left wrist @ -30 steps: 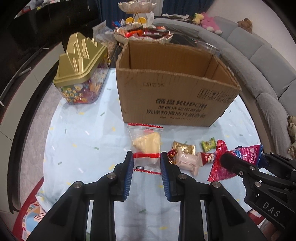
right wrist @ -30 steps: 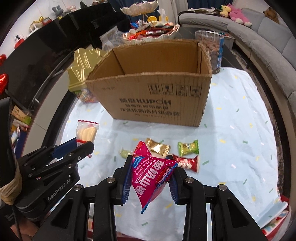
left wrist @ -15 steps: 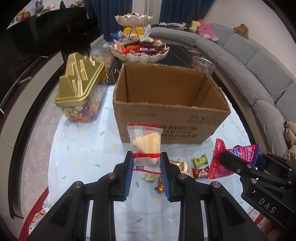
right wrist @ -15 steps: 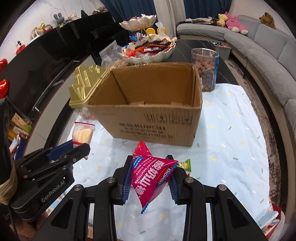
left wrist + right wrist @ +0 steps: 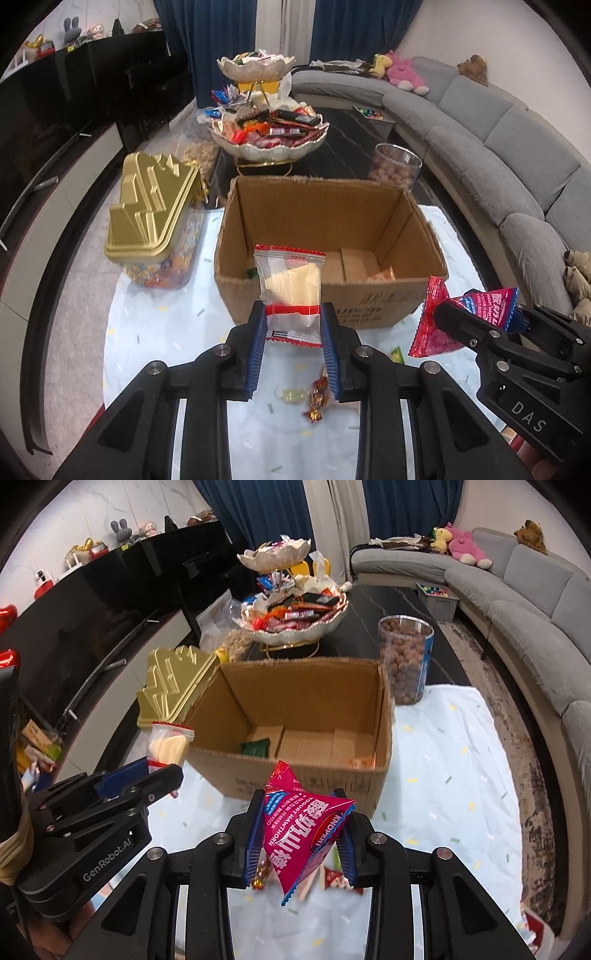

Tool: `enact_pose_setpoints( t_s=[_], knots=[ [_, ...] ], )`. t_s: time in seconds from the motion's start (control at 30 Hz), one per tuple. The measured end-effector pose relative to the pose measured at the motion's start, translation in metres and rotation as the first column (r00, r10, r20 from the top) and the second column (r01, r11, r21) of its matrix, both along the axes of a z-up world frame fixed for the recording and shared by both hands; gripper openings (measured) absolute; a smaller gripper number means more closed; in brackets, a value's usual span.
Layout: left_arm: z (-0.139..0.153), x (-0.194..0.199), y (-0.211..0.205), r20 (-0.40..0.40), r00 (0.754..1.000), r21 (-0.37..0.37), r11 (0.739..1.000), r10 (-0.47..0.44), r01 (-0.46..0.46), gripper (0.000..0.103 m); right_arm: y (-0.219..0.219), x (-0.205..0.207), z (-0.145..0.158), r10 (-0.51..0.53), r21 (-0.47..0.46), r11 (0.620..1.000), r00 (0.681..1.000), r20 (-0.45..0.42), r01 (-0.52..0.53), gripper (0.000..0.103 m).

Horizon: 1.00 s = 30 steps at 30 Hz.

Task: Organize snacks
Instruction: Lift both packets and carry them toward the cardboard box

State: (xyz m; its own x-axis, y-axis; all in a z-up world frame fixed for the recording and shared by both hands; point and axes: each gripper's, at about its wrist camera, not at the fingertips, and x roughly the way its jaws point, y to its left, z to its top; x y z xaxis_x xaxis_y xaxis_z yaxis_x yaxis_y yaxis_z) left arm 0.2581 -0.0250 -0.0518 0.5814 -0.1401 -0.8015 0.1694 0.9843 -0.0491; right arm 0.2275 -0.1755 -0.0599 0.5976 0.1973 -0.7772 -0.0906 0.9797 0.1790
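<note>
Left gripper (image 5: pixel 293 328) tilted down, squeezing clear snack bag (image 5: pixel 290 286), right gripper (image 5: pixel 301 830) tilted down, squeezing pink packet (image 5: pixel 303 825), both near cardboard box (image 5: pixel 328 236)

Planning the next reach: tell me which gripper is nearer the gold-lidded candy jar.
Left. The left gripper sits beside the gold-lidded candy jar; the right gripper is farther, across the cardboard box.

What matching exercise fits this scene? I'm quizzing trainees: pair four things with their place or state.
Things:
1. clear wafer packet
2. pink yogurt hawthorn bag
3. green packet
4. jar of brown balls

Places:
A. on the cardboard box floor
B. in the right hand-held gripper
C. behind the box's right corner
D. in the left hand-held gripper

Pairs: 1-D, 2-B, 3-A, 4-C
</note>
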Motion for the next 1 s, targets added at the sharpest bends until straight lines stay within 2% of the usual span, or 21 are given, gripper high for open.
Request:
enact_pose_setpoints(
  t_s=[0.5, 1.0],
  knots=[
    [0.016, 0.049, -0.008, 0.029, 0.999, 0.008, 1.0, -0.019, 0.018, 0.029, -0.005, 0.046, 0.025, 0.001, -0.018, 1.0, 0.998, 0.059, 0.0, 0.036],
    [0.003, 0.082, -0.009, 0.009, 1.0, 0.005, 1.0, -0.019, 0.019, 0.029, -0.004, 0.082, 0.022, 0.012, -0.028, 1.0, 0.999, 0.052, -0.011, 0.036]
  ],
)
